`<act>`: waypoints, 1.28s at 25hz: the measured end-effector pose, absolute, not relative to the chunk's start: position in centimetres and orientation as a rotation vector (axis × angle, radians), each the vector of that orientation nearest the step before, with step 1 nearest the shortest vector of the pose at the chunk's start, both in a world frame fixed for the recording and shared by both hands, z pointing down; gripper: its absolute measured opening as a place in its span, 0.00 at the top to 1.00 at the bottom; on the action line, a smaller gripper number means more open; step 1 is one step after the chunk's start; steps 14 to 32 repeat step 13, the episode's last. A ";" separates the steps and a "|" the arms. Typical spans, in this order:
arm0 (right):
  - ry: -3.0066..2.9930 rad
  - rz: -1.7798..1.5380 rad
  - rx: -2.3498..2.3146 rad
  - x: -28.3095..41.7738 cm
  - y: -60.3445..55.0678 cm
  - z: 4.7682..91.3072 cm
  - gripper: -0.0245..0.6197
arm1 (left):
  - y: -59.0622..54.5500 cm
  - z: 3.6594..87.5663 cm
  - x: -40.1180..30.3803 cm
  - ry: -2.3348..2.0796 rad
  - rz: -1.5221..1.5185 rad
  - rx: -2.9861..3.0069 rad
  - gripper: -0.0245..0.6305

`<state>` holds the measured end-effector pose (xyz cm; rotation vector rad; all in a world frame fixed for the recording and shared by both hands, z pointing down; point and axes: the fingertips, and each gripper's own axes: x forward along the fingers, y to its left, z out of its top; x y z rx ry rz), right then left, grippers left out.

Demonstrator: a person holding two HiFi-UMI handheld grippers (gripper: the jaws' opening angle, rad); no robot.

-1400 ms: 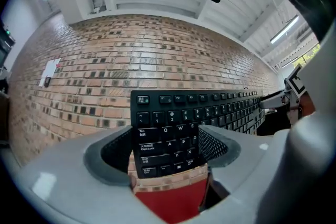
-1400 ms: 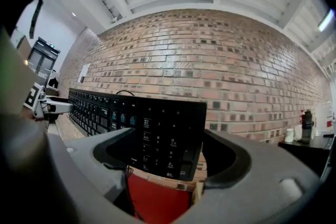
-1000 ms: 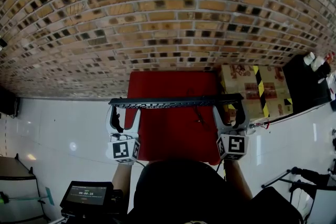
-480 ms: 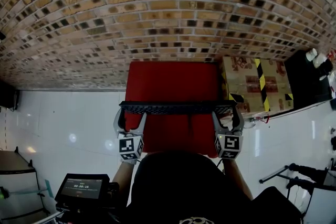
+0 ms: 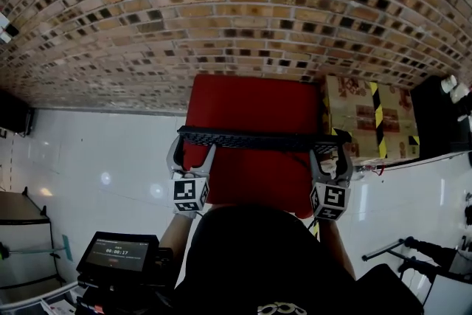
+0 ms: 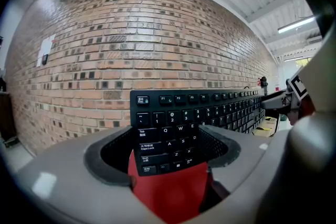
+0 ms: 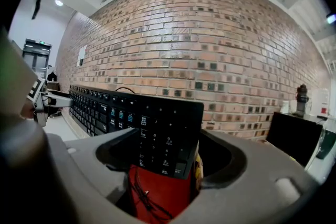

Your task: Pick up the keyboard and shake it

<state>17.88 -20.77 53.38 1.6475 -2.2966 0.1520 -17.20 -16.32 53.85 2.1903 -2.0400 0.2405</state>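
Brick wall (image 5: 236,11) behind; long black plastic keyboard (image 5: 254,139) spans both jaws, airborne. Left gripper (image 5: 193,151) clamps one end, right gripper (image 5: 332,156) jaws are closing on the other. Stiff, probably light; end-grips suit shaking.

the keyboard (image 5: 258,139) is black, long and full-size, with white legends on its keys and a number pad at its right end. it is up in the air above the red worktop (image 5: 254,103), touching nothing below it. it stands on its long edge, function row up, key face turned to the near side, so from the head view only a thin dark strip shows. its length runs left to right, almost level. the left end sits gripped in the left claw (image 5: 190,153); the number-pad end sits between the jaws of the right claw (image 5: 330,155), which are closing on it. a thin black cable (image 7: 144,194) dangles below the right end.
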 end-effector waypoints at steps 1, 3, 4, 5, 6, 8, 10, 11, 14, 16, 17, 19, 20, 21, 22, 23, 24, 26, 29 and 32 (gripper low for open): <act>-2.296 0.167 1.643 17.8 -20.6 53.4 0.44 | -16.2 54.0 -17.3 -2.042 0.245 2.189 0.35; -2.303 0.189 1.647 17.4 -20.5 53.1 0.44 | -16.0 54.1 -17.3 -2.042 0.249 2.186 0.35; -2.312 0.196 1.653 17.2 -20.5 52.8 0.44 | -15.9 54.2 -17.3 -2.041 0.250 2.185 0.35; -2.317 0.197 1.660 17.2 -20.5 52.7 0.44 | -15.8 54.2 -17.3 -2.040 0.251 2.185 0.35; -2.314 0.195 1.664 17.3 -20.4 52.8 0.44 | -15.8 54.2 -17.3 -2.038 0.252 2.186 0.35; -2.305 0.195 1.659 17.3 -20.2 53.1 0.44 | -15.7 54.1 -17.2 -2.028 0.249 2.184 0.35; -2.311 0.162 1.629 16.9 -20.3 53.6 0.44 | -15.1 53.9 -17.6 -2.032 0.245 2.161 0.35; -2.318 0.137 1.611 16.6 -20.5 53.8 0.44 | -14.8 53.8 -17.9 -2.045 0.244 2.145 0.35; -2.338 0.096 1.576 15.9 -21.1 54.1 0.44 | -14.2 53.6 -18.8 -2.078 0.244 2.113 0.35; -2.338 0.096 1.576 15.9 -21.1 54.1 0.44 | -14.2 53.6 -18.8 -2.078 0.244 2.113 0.35; -2.338 0.096 1.576 15.9 -21.1 54.1 0.44 | -14.2 53.6 -18.8 -2.078 0.244 2.113 0.35; -2.338 0.096 1.576 15.9 -21.1 54.1 0.44 | -14.2 53.6 -18.8 -2.078 0.244 2.113 0.35; -2.338 0.096 1.576 15.9 -21.1 54.1 0.44 | -14.2 53.6 -18.8 -2.078 0.244 2.113 0.35; -2.338 0.096 1.576 15.9 -21.1 54.1 0.44 | -14.2 53.6 -18.8 -2.078 0.244 2.113 0.35; -2.338 0.096 1.576 15.9 -21.1 54.1 0.44 | -14.2 53.6 -18.8 -2.078 0.244 2.113 0.35; -2.338 0.096 1.576 15.9 -21.1 54.1 0.44 | -14.2 53.6 -18.8 -2.078 0.244 2.113 0.35; -2.338 0.096 1.576 15.9 -21.1 54.1 0.44 | -14.2 53.6 -18.8 -2.078 0.244 2.113 0.35; -2.338 0.096 1.576 15.9 -21.1 54.1 0.44 | -14.2 53.6 -18.8 -2.078 0.244 2.113 0.35; -2.338 0.096 1.576 15.9 -21.1 54.1 0.44 | -14.2 53.6 -18.8 -2.078 0.244 2.113 0.35; -2.338 0.096 1.576 15.9 -21.1 54.1 0.44 | -14.2 53.6 -18.8 -2.078 0.244 2.113 0.35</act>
